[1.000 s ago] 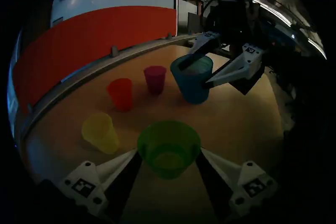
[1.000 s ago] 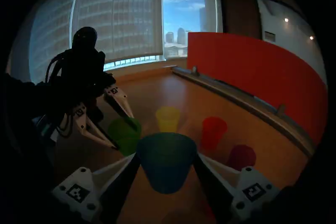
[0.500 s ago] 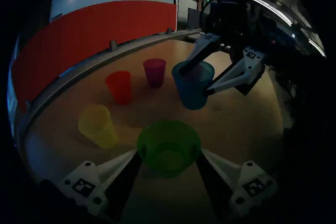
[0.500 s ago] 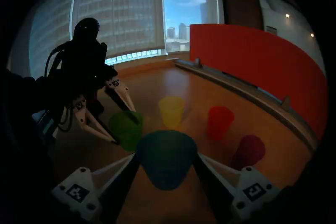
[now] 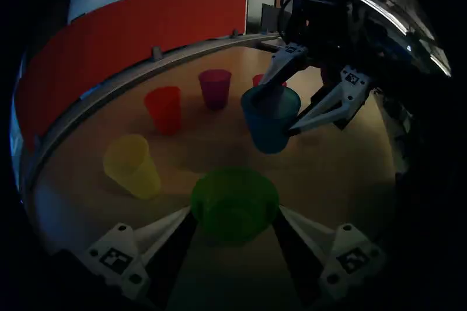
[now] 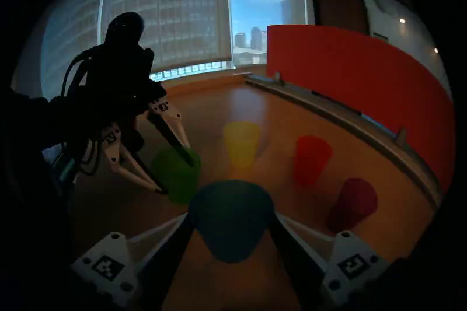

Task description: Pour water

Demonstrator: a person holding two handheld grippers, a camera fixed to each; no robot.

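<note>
Left gripper: jaws clamped on the green cup, one finger against each side of the wall, mouth up, long axis near vertical. Right gripper: jaws clamped the same way on the blue cup, mouth up, perhaps leaning slightly. Key relation, left gripper view: the blue cup lies ahead of the green cup and a little to the right. Its rim sits higher in the picture, with an open gap between the two and no contact. The right gripper view shows the same gap from the other side, so the grippers roughly face each other. Both cups look lifted off the counter, going by the shadows; not certain. Water level in either cup is too dark to read, so which one gives and which receives is unsettled. Judgement: the pour turns on closing that gap, bringing one rim over the other mouth, then tipping the upper cup's axis. Left of the green cup stands a yellow cup. Beyond it are a red cup and a purple cup, all on the counter, well apart from the held pair.
</note>
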